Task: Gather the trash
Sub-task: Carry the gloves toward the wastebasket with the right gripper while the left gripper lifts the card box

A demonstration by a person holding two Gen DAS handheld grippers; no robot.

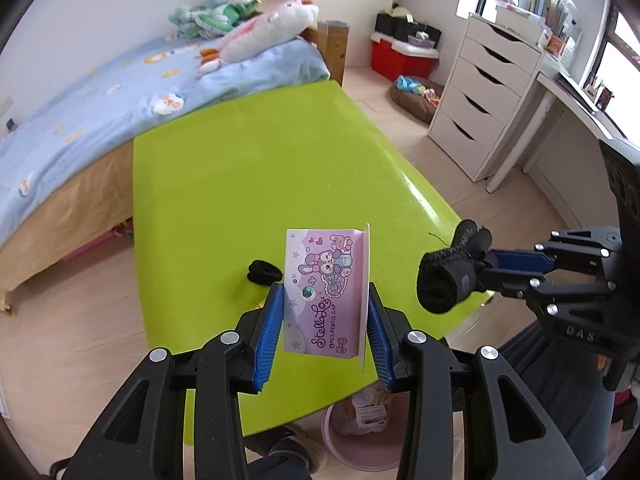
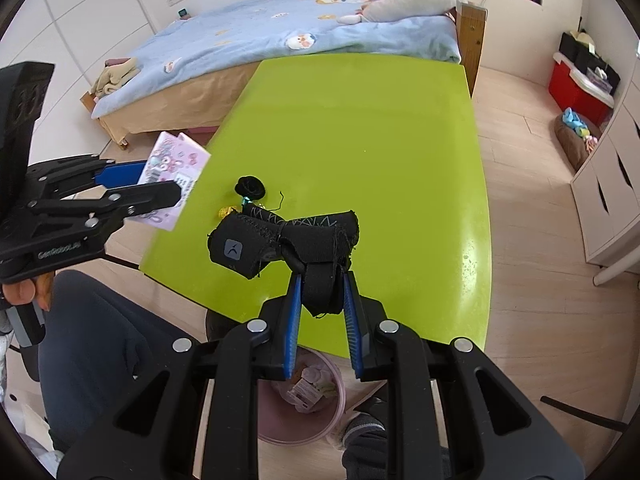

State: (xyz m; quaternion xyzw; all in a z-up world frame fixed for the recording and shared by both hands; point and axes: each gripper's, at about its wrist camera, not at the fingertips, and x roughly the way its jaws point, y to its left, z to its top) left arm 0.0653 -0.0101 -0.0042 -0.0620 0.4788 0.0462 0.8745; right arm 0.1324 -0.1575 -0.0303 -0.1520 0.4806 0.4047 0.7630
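My left gripper [image 1: 326,300] is shut on a pink pencil-cap box [image 1: 324,292] and holds it above the near part of the green table [image 1: 260,168]. From the right wrist view the same box [image 2: 172,176] hangs past the table's left edge in the left gripper [image 2: 160,184]. My right gripper [image 2: 322,280] is shut on a black fabric wrap [image 2: 280,242], lifted over the table's near edge; the left wrist view shows the wrap [image 1: 444,276] at the right gripper [image 1: 482,266]. A black hair tie [image 2: 250,187] and small bits lie on the table. A pink bin [image 2: 316,400] with trash stands under the table's near edge.
A bed [image 1: 80,112] with a blue quilt and plush toys runs along the table's far left side. A white drawer unit [image 1: 480,92] and a desk stand to the right, with a red box [image 1: 400,56] and a brown pet bed [image 1: 416,96] on the wooden floor. The person's dark trouser legs [image 2: 100,348] are near the bin.
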